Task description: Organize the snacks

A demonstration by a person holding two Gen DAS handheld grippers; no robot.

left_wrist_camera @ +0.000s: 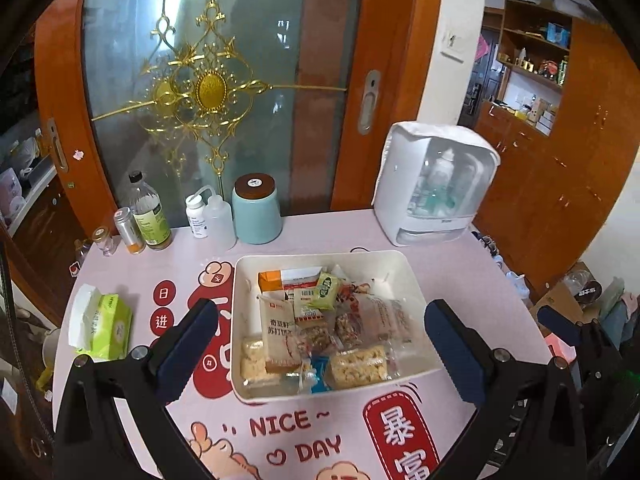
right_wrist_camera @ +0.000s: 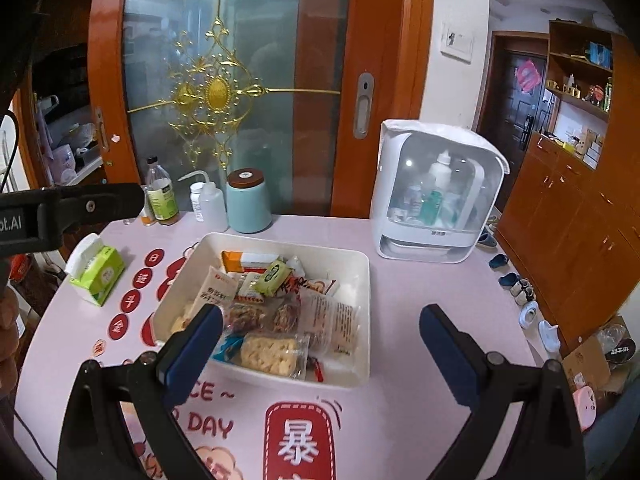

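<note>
Left wrist view: our left tongs (left_wrist_camera: 320, 356) and right tongs (right_wrist_camera: 320, 354) gape empty over the tray (left_wrist_camera: 404, 276); slippery snack packets (left_wrist_camera: 360, 364) could slide from a pinch

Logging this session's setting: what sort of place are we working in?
Most likely a home dining or living area. A pink printed tablecloth covers the table, a wood-framed frosted glass sliding door stands behind it, and shoes lie on the floor by wooden cabinets. The white bin holds packaged snacks.
</note>
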